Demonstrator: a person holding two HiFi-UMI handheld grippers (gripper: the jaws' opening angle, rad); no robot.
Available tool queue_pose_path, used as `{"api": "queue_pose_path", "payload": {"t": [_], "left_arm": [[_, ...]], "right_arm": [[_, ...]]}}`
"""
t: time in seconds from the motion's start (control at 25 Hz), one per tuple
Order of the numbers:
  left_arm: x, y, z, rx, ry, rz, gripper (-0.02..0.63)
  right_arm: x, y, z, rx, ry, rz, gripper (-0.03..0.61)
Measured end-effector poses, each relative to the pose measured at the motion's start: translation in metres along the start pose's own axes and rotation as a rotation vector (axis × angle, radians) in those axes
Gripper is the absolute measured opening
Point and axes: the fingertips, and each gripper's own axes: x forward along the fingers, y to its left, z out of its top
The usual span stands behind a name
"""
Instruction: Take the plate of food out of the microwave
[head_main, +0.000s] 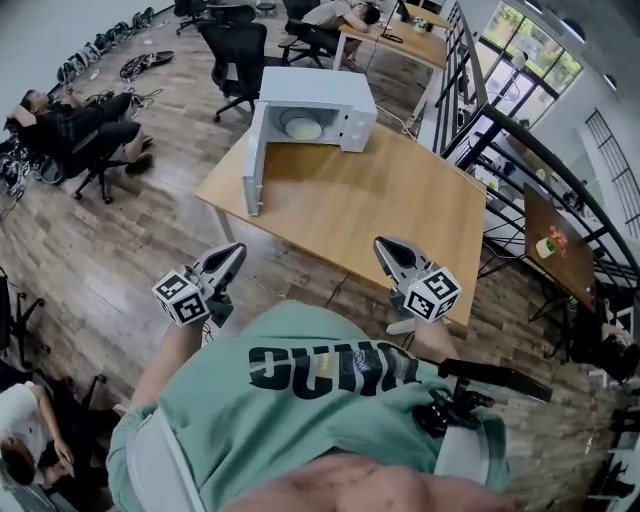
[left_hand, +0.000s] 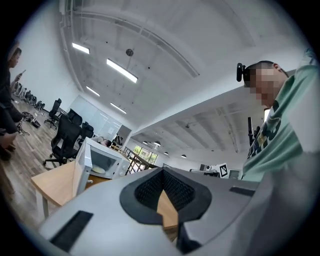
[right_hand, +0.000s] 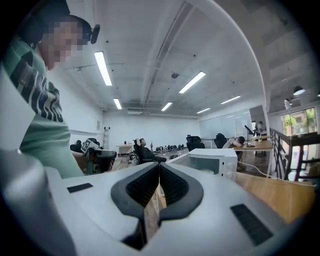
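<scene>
The plate of food (head_main: 302, 126) sits inside the white microwave (head_main: 335, 95), whose door (head_main: 254, 165) stands open, on the far side of the wooden surface (head_main: 390, 200). The left hand-held gripper (head_main: 237, 249) and the right hand-held gripper (head_main: 381, 244) are both well apart from it. Each has its jaws together on nothing. The dark print on the person's green shirt (head_main: 330, 420) cannot be read.

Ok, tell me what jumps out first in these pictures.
The white microwave at the far end of the wooden table stands with its door swung open, a plate of food inside. Nearer the camera, the left claw and right claw are both shut and empty, held at the table's near side.
</scene>
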Motion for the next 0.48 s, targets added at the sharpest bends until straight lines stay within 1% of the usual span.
{"api": "queue_pose_path", "payload": {"t": [0.12,0.24,0.36,0.48], "left_arm": [[-0.010,0.040,0.017,-0.006,0.004,-0.032,-0.006],[-0.020,0.072,0.023,-0.034,0.000,-0.062,-0.006],[-0.016,0.094,0.022,-0.072,-0.014,-0.056,-0.006],[0.000,0.103,0.019,-0.089,-0.011,-0.056,-0.006]], "right_arm": [[0.040,0.010,0.004,0.022,0.012,-0.020,0.008],[0.068,0.015,0.001,0.040,0.046,-0.045,0.008],[0.087,0.002,0.004,0.049,0.081,-0.051,0.008],[0.093,-0.018,0.009,0.054,0.088,-0.053,0.008]]}}
